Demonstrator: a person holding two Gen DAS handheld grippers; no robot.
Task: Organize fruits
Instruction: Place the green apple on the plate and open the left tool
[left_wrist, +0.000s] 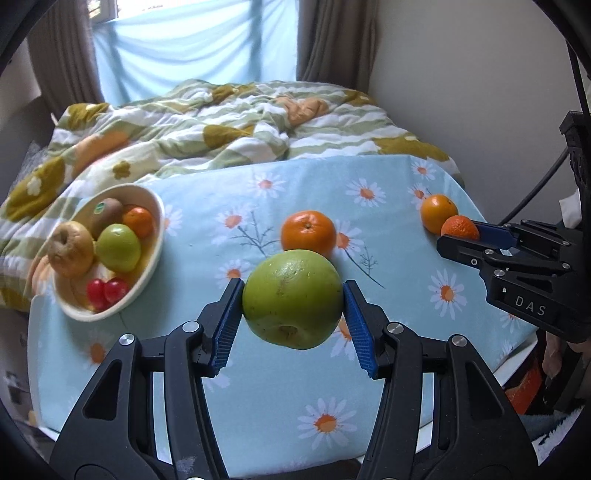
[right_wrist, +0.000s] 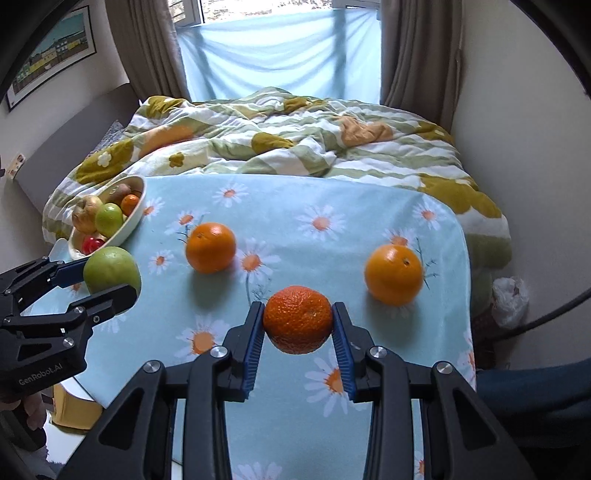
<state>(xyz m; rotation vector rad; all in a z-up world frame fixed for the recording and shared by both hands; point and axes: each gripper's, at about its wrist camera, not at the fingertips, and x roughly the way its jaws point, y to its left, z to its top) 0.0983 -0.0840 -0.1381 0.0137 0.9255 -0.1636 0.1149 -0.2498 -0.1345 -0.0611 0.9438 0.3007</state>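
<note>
My left gripper (left_wrist: 293, 295) is shut on a big green apple (left_wrist: 292, 298) and holds it above the daisy tablecloth (left_wrist: 258, 387). My right gripper (right_wrist: 298, 314) is shut on a bumpy mandarin (right_wrist: 298, 318), also above the cloth. A cream bowl (left_wrist: 155, 236) at the left holds a pear, a kiwi, a green apple, an orange and red fruits. One orange (left_wrist: 308, 233) lies mid-table and another orange (left_wrist: 437, 212) at the far right. In the right wrist view the left gripper (right_wrist: 110, 280) with the apple is near the bowl (right_wrist: 136, 214).
A rumpled flowered duvet (right_wrist: 295, 136) covers the bed behind the table. Curtains and a window stand beyond it. A wall runs along the right. A white plastic bag (right_wrist: 511, 301) lies on the floor past the table's right edge.
</note>
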